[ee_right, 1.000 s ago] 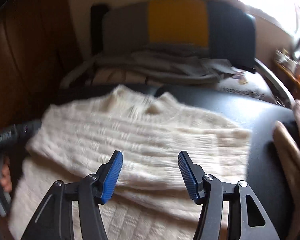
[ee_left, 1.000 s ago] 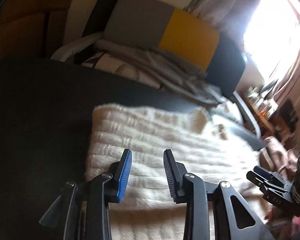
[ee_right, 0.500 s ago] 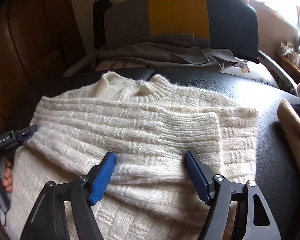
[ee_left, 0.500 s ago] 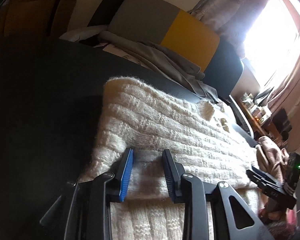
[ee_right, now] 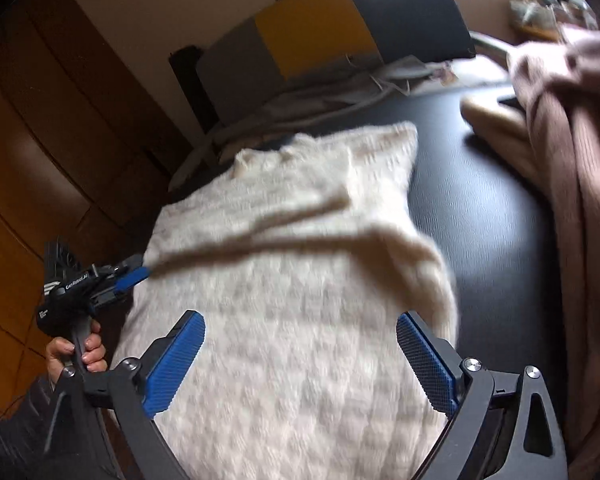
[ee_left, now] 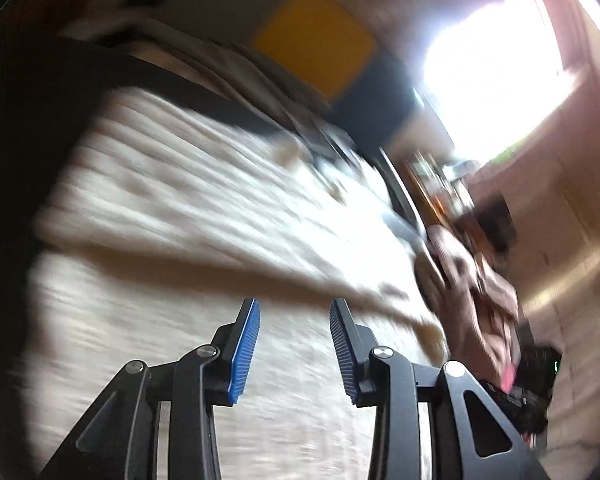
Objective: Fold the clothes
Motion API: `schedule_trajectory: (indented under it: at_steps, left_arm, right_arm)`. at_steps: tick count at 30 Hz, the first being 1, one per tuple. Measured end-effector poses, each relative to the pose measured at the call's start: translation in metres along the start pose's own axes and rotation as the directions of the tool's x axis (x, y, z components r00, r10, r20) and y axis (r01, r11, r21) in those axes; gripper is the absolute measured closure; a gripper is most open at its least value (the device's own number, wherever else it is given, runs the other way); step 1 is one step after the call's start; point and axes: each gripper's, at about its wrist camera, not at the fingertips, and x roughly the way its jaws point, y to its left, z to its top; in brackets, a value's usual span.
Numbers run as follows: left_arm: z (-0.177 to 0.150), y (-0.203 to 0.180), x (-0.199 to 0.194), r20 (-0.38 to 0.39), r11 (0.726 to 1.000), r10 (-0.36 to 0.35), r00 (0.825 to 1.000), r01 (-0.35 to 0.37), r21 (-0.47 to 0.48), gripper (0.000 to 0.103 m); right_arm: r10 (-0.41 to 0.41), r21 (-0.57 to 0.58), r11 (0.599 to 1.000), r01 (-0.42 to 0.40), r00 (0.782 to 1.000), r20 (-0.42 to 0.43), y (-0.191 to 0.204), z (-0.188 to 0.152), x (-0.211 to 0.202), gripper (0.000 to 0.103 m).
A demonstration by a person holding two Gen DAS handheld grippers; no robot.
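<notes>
A cream knit sweater lies on the black table, with a sleeve folded across its chest; it is blurred in the left wrist view. My right gripper hovers over the sweater's lower part, its jaws wide and still opening, and the pads do not press the knit. My left gripper is over the lower part too, jaws opening, nothing pinched between its fingers. From the right wrist view the left gripper sits at the sweater's left edge, held by a hand.
A pink-brown garment and a beige folded cloth lie at the table's right. Behind the table stands a chair with a grey, yellow and dark blue back, grey clothes heaped on its seat. Wooden panels stand at the left.
Both grippers have pulled back from the folded sleeve toward the sweater's lower part. The right jaws spread much wider and the right view rolled. The left jaws widened slightly.
</notes>
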Motion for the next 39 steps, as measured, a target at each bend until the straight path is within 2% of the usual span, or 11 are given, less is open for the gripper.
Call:
schedule_trajectory:
  at_steps: [4, 7, 13, 18, 22, 25, 27, 29, 34, 36, 39]
  left_arm:
    - [-0.012, -0.034, 0.041, -0.094, 0.999, -0.019, 0.995, 0.023, 0.046, 0.067]
    - [-0.022, -0.049, 0.064, -0.129, 0.994, 0.020, 0.991, -0.006, 0.109, 0.066]
    - [-0.039, -0.057, 0.075, -0.088, 0.969, 0.038, 0.995, -0.016, 0.247, 0.070]
    - [-0.038, -0.064, 0.080, -0.094, 0.956, 0.084, 0.992, -0.054, 0.288, 0.070]
    - [-0.037, -0.058, 0.057, -0.096, 0.982, 0.075, 0.993, -0.057, 0.181, 0.068]
    - [-0.046, -0.052, 0.017, -0.029, 0.981, 0.088, 0.996, -0.081, 0.177, 0.067]
    - [-0.056, -0.042, -0.015, 0.028, 0.973, 0.125, 0.992, -0.128, 0.191, 0.067]
    - [-0.063, -0.022, -0.042, 0.063, 0.970, 0.170, 0.983, -0.178, 0.167, 0.066]
    - [-0.084, 0.051, -0.090, 0.061, 0.960, 0.278, 0.959, -0.279, 0.015, 0.068]
    - [-0.092, 0.069, -0.101, 0.085, 0.971, 0.238, 0.968, -0.238, -0.012, 0.071]
    - [-0.091, 0.075, -0.100, 0.095, 0.966, 0.260, 0.961, -0.260, -0.013, 0.080]
  right_arm:
    - [0.001, -0.047, 0.999, -0.001, 1.000, 0.016, 0.006, 0.006, 0.019, 0.005]
    - [0.002, -0.041, 0.999, 0.000, 0.999, 0.045, -0.004, 0.022, 0.038, 0.005]
    - [-0.151, 0.040, 0.988, 0.148, 0.983, 0.104, -0.041, 0.021, 0.038, 0.010]
    - [-0.100, 0.110, 0.990, 0.085, 0.985, 0.140, -0.053, 0.014, 0.030, 0.010]
    - [-0.098, 0.092, 0.992, 0.086, 0.987, 0.131, -0.048, 0.016, 0.034, 0.007]
    - [-0.158, 0.072, 0.986, 0.151, 0.983, 0.097, -0.035, 0.016, 0.032, 0.006]
    - [-0.195, 0.032, 0.981, 0.193, 0.976, 0.095, -0.016, 0.009, 0.023, 0.002]
    - [-0.163, -0.015, 0.986, 0.166, 0.980, 0.114, 0.007, -0.001, 0.014, 0.000]
    - [-0.144, -0.094, 0.984, 0.150, 0.987, 0.064, 0.044, -0.035, 0.012, 0.000]
    - [-0.192, -0.100, 0.976, 0.193, 0.981, 0.021, 0.042, -0.045, 0.022, 0.000]
    - [-0.275, -0.151, 0.951, 0.269, 0.961, -0.017, 0.038, -0.050, 0.042, 0.000]
